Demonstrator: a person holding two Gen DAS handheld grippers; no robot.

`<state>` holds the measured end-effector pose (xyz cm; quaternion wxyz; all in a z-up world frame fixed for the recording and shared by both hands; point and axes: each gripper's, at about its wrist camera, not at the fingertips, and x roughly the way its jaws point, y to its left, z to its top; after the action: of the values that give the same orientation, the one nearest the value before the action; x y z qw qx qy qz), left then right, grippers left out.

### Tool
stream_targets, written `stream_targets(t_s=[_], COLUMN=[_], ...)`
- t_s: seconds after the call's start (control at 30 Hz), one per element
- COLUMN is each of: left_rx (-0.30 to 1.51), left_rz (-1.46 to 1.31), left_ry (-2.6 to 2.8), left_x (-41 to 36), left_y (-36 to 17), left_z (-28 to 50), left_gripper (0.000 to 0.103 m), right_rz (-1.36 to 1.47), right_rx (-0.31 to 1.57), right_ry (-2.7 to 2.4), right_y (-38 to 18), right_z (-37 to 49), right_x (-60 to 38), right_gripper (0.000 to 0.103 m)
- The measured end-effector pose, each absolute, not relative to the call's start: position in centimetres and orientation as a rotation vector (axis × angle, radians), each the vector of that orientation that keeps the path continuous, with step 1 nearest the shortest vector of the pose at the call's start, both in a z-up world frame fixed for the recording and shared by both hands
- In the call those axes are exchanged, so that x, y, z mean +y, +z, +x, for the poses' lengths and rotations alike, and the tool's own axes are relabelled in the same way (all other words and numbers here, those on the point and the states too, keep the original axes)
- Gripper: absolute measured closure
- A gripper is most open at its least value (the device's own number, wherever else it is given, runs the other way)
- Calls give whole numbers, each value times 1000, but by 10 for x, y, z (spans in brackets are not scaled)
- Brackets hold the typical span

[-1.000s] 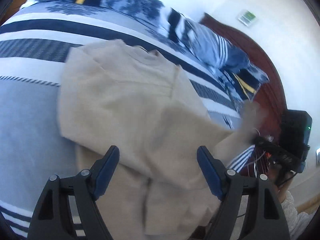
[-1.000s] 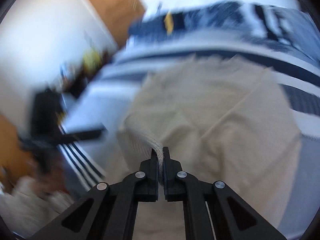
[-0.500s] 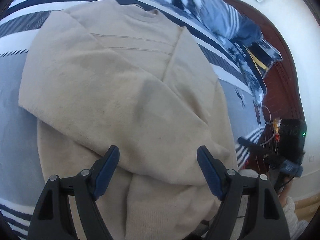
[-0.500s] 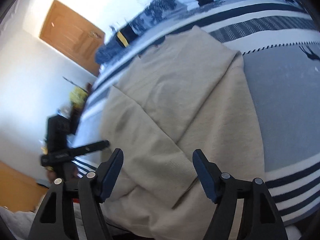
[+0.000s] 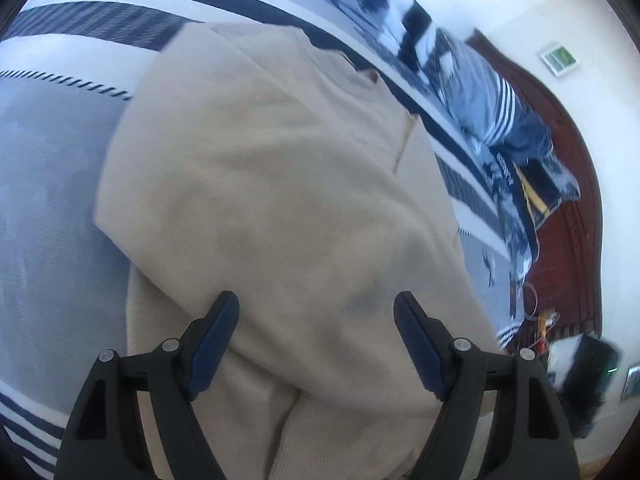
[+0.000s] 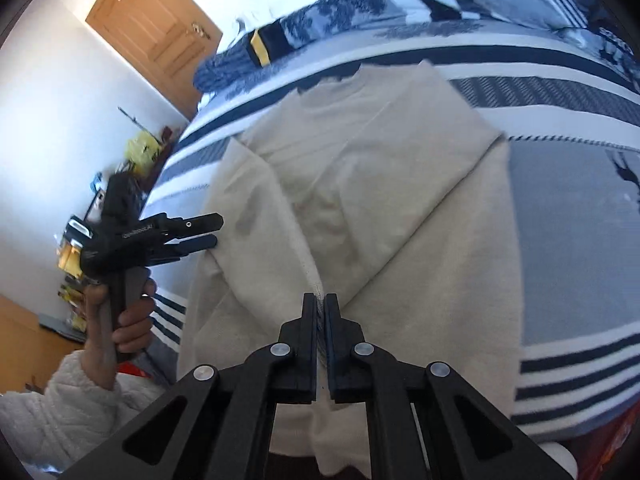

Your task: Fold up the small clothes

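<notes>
While right gripper (image 6: 319, 307) pinches beige sweater (image 6: 360, 184) — left gripper (image 5: 316, 316) gaping

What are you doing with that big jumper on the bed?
A person is folding a beige knit sweater on a blue and white striped bedspread, with a gripper in each hand. The right gripper has its jaws shut on a ribbed edge of the sweater. The left gripper hangs over the sweater, jaws wide open and holding nothing.
</notes>
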<state>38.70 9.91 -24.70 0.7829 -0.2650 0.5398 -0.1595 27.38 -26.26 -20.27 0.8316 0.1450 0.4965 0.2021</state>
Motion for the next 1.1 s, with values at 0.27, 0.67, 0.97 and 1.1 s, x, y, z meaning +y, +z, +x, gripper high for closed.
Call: stream_targets(t_s=[0.27, 0.67, 0.97, 1.1], left_rx=[1138, 1092, 1112, 1209], left_rz=[-643, -448, -327, -342], left_ry=[-231, -129, 83, 131], left_x=[137, 118, 110, 107], left_y=[-244, -203, -235, -263], left_z=[391, 360, 212, 178], left_gripper=[24, 24, 24, 24], right_rz=[377, 394, 568, 557], right_rx=[1162, 1182, 1087, 1112], right_ry=[268, 169, 138, 159], right_y=[-259, -268, -288, -292], right_z=[275, 263, 202, 187], right_x=[-280, -309, -387, -402], right_gripper=[99, 21, 26, 32])
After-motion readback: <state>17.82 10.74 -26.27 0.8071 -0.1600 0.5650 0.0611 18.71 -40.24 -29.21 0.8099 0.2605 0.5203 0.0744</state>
